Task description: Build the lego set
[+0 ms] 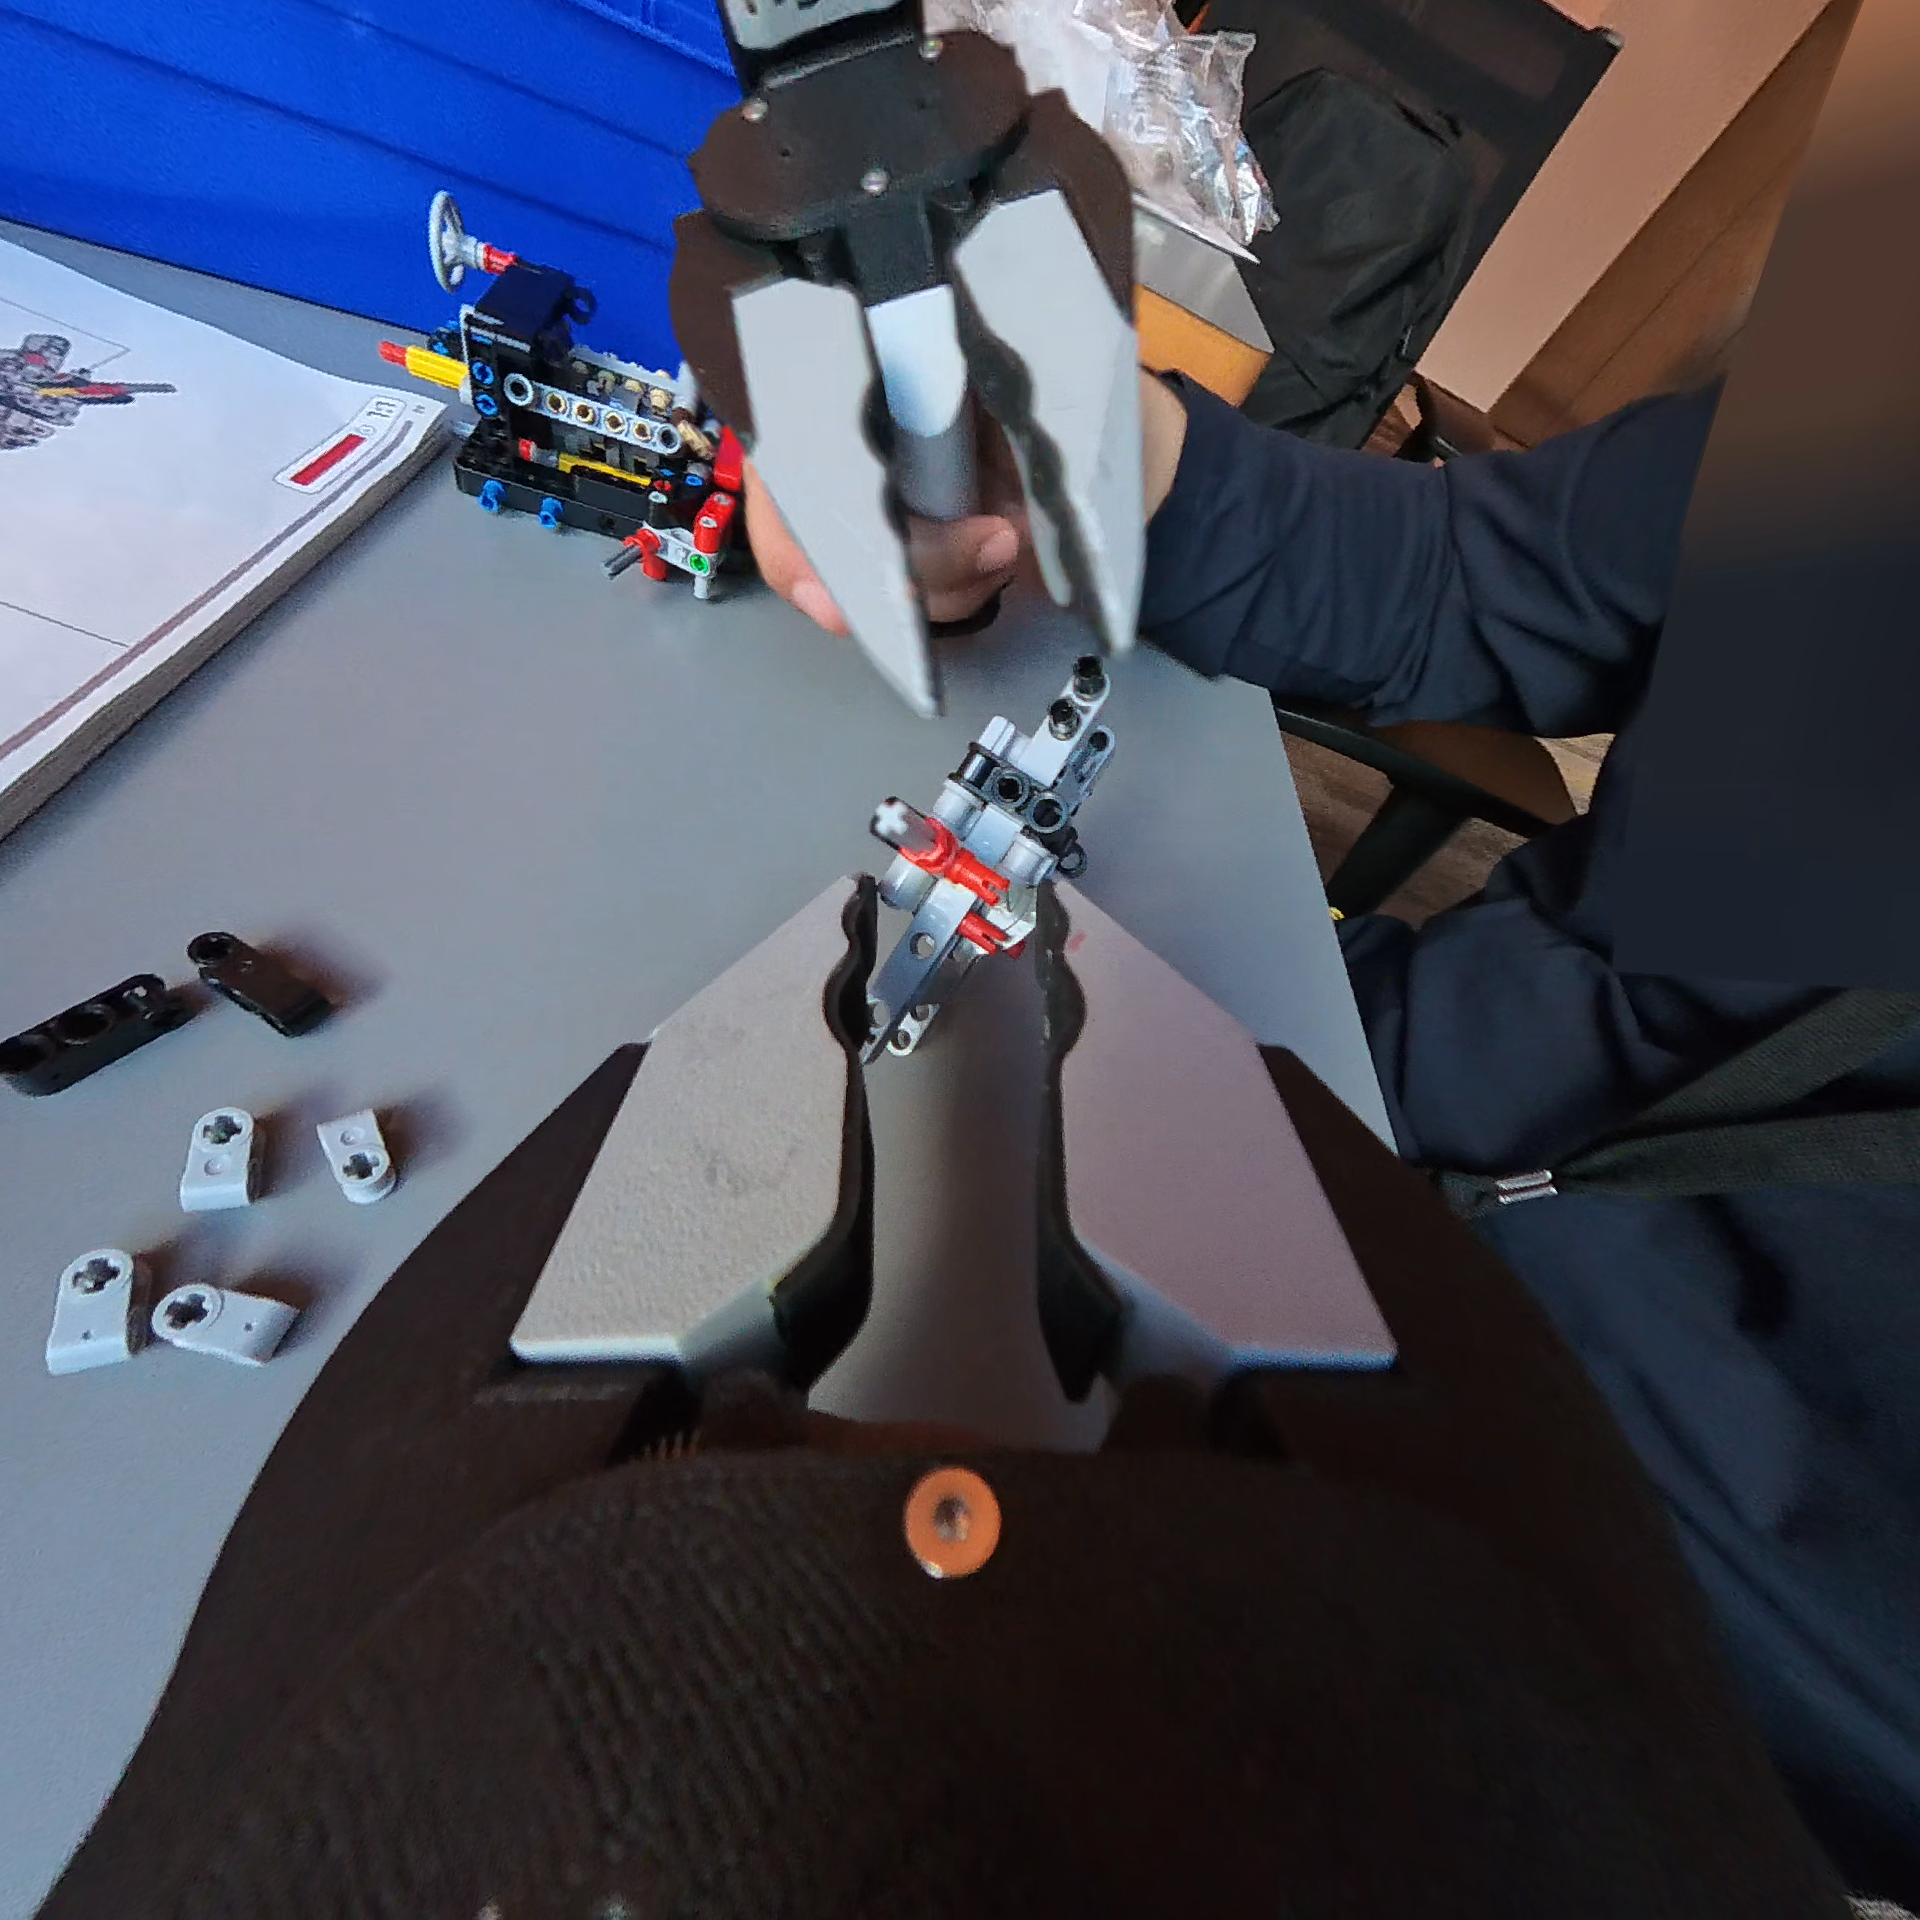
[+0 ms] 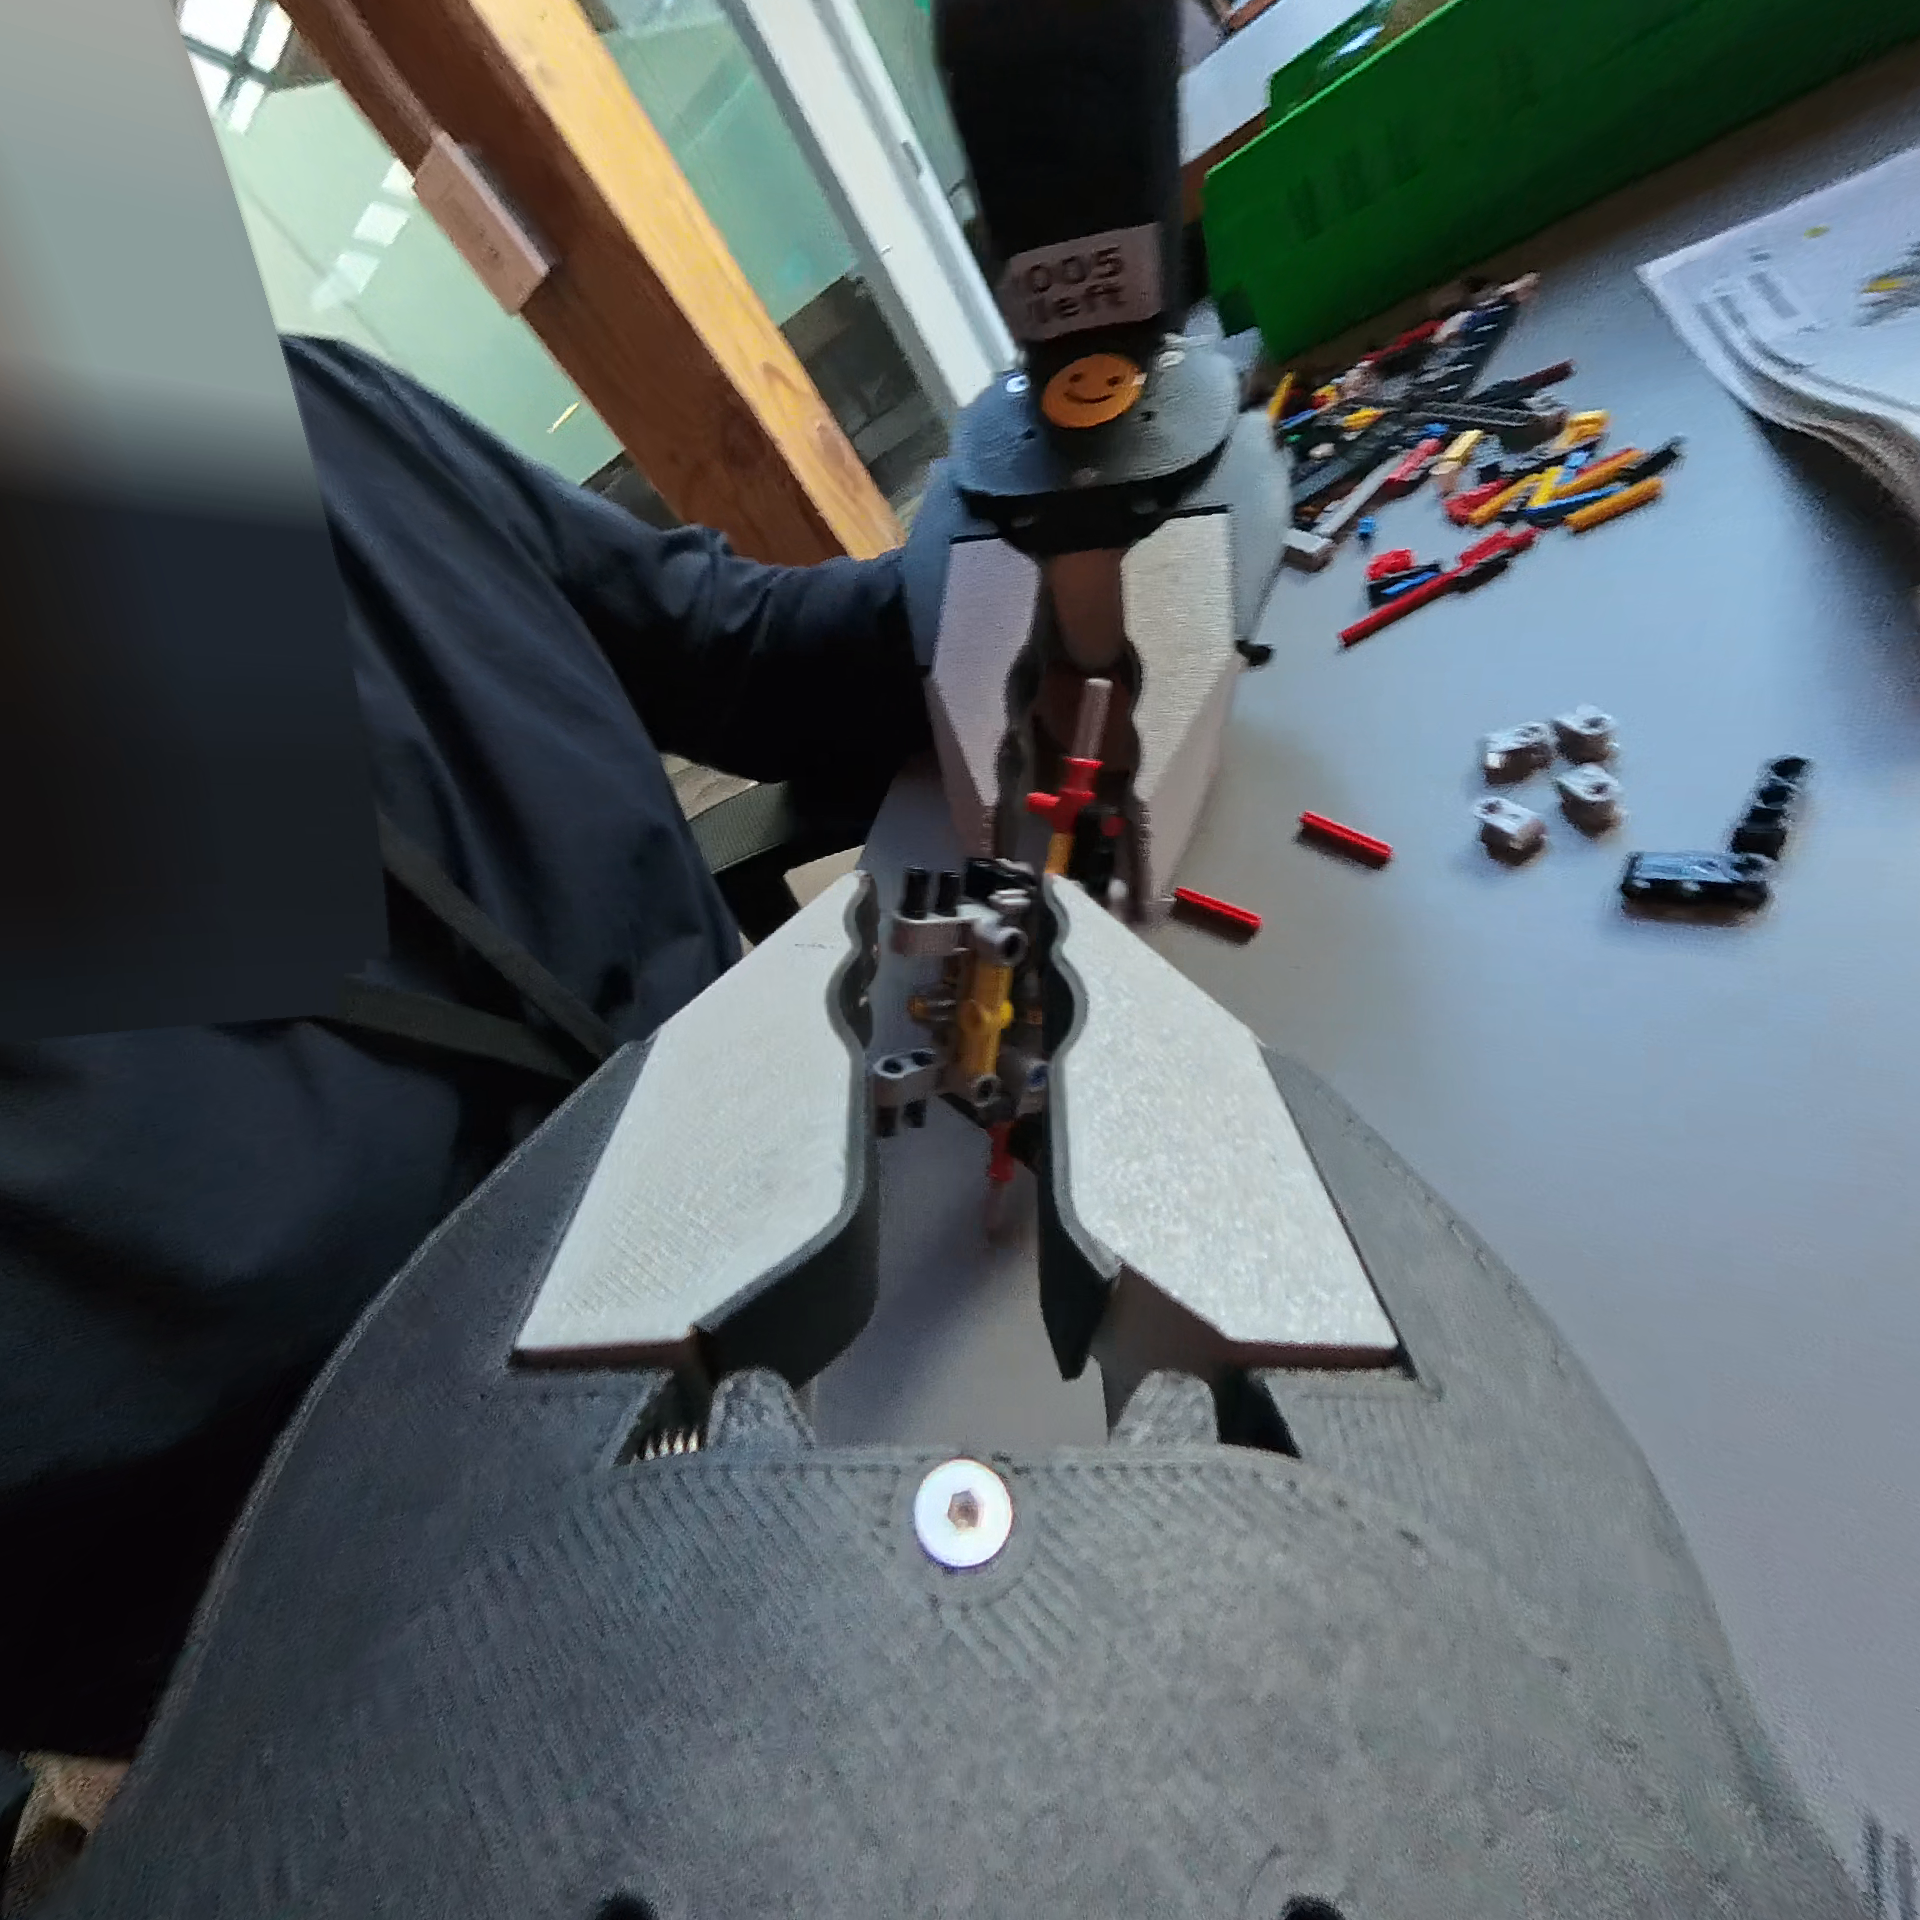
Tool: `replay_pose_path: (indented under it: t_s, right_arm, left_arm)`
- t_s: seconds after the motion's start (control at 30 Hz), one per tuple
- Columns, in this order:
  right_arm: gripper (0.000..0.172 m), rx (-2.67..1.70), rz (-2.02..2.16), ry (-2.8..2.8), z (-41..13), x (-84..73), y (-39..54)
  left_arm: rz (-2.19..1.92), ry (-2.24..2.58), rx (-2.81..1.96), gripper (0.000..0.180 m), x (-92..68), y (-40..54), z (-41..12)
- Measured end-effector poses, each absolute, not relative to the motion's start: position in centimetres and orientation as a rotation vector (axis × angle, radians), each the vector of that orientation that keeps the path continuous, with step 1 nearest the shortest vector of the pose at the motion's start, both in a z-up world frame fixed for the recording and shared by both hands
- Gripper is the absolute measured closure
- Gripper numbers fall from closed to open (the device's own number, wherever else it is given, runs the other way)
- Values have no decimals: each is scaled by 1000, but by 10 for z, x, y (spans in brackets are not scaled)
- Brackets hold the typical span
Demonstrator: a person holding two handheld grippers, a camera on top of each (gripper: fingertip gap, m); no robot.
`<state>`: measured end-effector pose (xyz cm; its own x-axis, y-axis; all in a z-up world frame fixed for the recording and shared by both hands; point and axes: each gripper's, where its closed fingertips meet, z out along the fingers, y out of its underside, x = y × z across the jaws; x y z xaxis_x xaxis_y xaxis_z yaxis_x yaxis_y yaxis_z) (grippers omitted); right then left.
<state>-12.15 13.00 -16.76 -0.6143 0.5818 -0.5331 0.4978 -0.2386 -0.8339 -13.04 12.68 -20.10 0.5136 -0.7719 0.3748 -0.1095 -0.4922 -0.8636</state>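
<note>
Both grippers, L (image 1: 951, 914) & R (image 2: 956, 935), clamp one grey brick assembly (image 1: 987, 831) above table (image 1: 520, 779).

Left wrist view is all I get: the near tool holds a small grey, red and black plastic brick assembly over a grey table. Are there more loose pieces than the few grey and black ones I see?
Observer: Yes. The right wrist view shows a heap of mixed red, yellow, blue and black plastic bricks on the grey table.
Operator: What is behind that heap?
Observer: A bright green plastic bin.
Operator: Anything closer in?
Observer: Two short red plastic rods, lying apart from each other.
</note>
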Motion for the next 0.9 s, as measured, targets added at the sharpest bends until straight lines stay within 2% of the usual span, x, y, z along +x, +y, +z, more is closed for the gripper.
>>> replay_pose_path:
  t_s: [0.17, 0.37, 0.5, 0.77, 0.9]
  right_arm:
    - [141, -1285, 1957, -1894, -164, -123, 126]
    - [147, -1302, 1801, -1868, -170, -129, 138]
    - [151, -1319, 1655, -1929, -185, -132, 138]
    - [153, -1185, 1283, -1876, -180, -141, 152]
    - [153, -1075, 1035, -1866, -181, -147, 152]
  left_arm:
    - [-963, 699, -1914, 153, -134, 132, -200]
    - [-941, 644, -1890, 153, -141, 140, -195]
    - [-915, 619, -1897, 153, -144, 144, -195]
    - [-805, 571, -1865, 149, -159, 152, -184]
    - [-857, 486, -1861, 154, -167, 155, -180]
